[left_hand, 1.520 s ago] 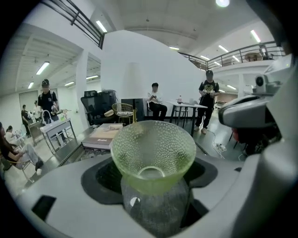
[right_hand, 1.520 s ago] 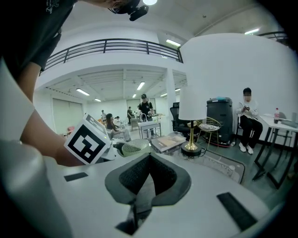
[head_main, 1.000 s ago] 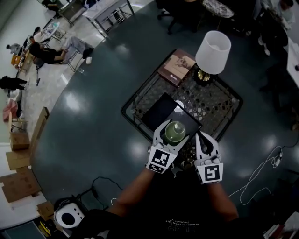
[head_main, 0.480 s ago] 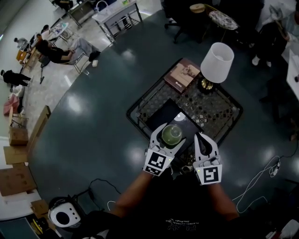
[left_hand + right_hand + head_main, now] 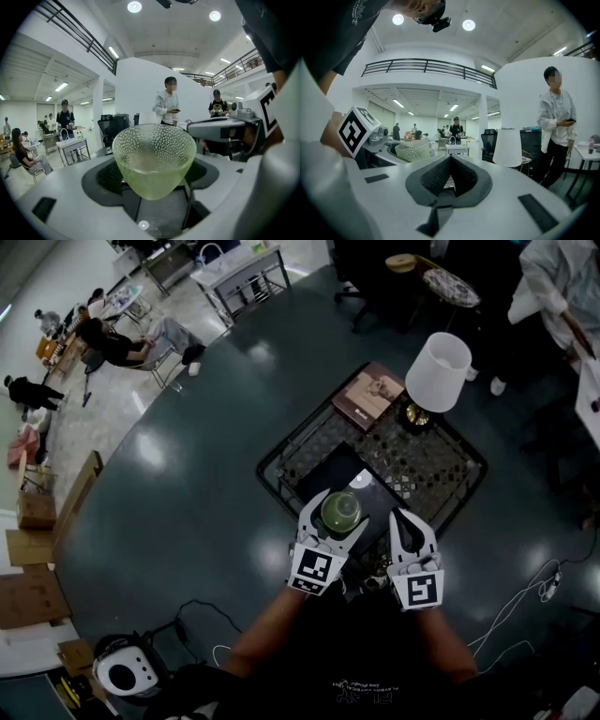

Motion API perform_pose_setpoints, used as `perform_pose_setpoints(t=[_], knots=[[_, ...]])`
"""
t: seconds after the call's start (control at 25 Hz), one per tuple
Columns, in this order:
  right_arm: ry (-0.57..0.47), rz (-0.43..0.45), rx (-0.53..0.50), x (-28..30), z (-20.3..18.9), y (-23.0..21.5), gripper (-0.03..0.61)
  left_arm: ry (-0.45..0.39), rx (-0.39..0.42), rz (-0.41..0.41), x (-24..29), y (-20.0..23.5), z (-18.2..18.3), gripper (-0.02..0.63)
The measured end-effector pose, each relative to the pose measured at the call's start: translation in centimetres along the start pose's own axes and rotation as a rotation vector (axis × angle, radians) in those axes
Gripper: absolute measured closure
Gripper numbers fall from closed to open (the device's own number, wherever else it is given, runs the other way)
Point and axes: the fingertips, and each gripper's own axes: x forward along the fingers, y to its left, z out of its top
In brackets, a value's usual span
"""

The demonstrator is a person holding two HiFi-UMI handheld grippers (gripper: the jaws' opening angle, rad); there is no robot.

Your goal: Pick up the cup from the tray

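A pale green dimpled glass cup [image 5: 340,510] [image 5: 154,159] sits between the white jaws of my left gripper [image 5: 338,514] [image 5: 154,185], which is shut on it. The cup hangs above the dark tray [image 5: 329,472] on the low patterned table [image 5: 441,460]. A small white round object [image 5: 362,479] lies on the tray just beyond the cup. My right gripper [image 5: 412,524] [image 5: 449,176] is to the right of the cup, jaws shut with nothing between them. The cup [image 5: 412,150] also shows at the left of the right gripper view.
A white-shaded lamp [image 5: 438,371] and a brown book [image 5: 368,395] stand on the far half of the table. A white cable [image 5: 530,592] trails on the dark floor at right. Chairs and a person [image 5: 562,277] stand beyond the table; another person [image 5: 168,104] faces me.
The left gripper with the cup has shifted slightly toward me and left over the tray; the whole view has drifted. The right gripper stays beside it.
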Motion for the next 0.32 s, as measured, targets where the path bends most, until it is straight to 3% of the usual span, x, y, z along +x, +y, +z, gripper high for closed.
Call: perform_pose_setpoints(t=[0.32], knots=[[0.001, 0.005, -0.023, 0.02, 0.27, 0.29, 0.571, -0.008, -0.005, 0.005, -0.49, -0.06, 0.22, 0.236]])
